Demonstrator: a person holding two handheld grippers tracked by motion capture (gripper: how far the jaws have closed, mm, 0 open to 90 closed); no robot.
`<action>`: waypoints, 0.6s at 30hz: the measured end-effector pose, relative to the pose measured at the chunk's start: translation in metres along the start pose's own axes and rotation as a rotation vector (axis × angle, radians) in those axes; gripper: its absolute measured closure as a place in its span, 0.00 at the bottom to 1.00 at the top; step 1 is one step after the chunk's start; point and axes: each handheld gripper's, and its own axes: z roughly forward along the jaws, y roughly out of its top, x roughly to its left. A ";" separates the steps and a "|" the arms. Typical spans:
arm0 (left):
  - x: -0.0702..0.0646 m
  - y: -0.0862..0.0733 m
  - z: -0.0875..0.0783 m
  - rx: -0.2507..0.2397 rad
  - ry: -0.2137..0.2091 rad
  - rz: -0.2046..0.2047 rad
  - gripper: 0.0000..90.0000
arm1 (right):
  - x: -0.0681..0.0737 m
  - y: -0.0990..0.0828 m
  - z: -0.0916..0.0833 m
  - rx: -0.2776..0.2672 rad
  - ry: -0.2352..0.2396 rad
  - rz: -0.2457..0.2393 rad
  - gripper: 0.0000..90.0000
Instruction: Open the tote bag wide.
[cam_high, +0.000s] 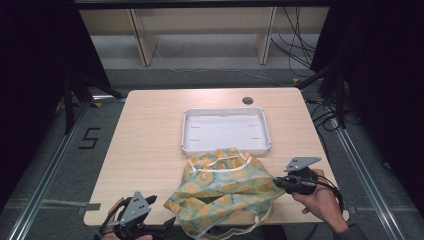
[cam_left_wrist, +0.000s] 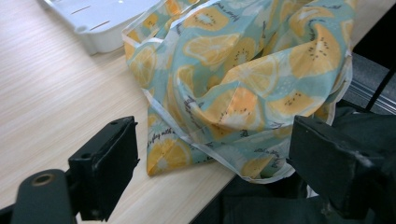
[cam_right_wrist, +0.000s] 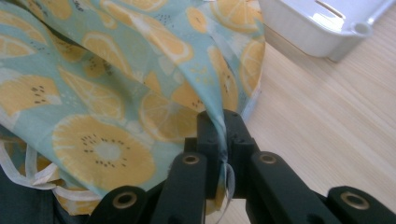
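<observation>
A crumpled cloth (cam_high: 225, 187) printed with orange slices on pale teal, edged in white tape, lies at the table's near edge and hangs partly over it. My right gripper (cam_high: 278, 182) is at the cloth's right side, shut on a fold of it; in the right gripper view the fabric (cam_right_wrist: 116, 93) is pinched between the two black jaws at my right gripper (cam_right_wrist: 222, 122). My left gripper (cam_high: 167, 226) sits at the near left corner of the cloth, its jaws standing wide. In the left gripper view the cloth (cam_left_wrist: 243, 79) lies ahead of my left gripper (cam_left_wrist: 215, 149), untouched.
A white rectangular tray (cam_high: 225, 148) stands just behind the cloth at mid-table. A round cable hole (cam_high: 247, 100) is near the far edge. Shelving legs and cables lie on the floor beyond. Bare wood stretches left (cam_high: 145, 145) of the tray.
</observation>
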 end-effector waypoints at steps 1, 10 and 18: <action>-0.001 0.002 0.002 -0.004 -0.010 0.006 0.17 | -0.002 -0.002 -0.003 0.011 -0.005 0.006 0.98; -0.025 0.024 0.019 0.014 -0.074 0.090 0.17 | -0.009 -0.011 -0.012 -0.003 -0.032 0.059 0.87; -0.049 0.046 0.045 0.053 -0.170 0.144 0.22 | 0.014 0.019 -0.013 -0.121 0.053 -0.065 0.52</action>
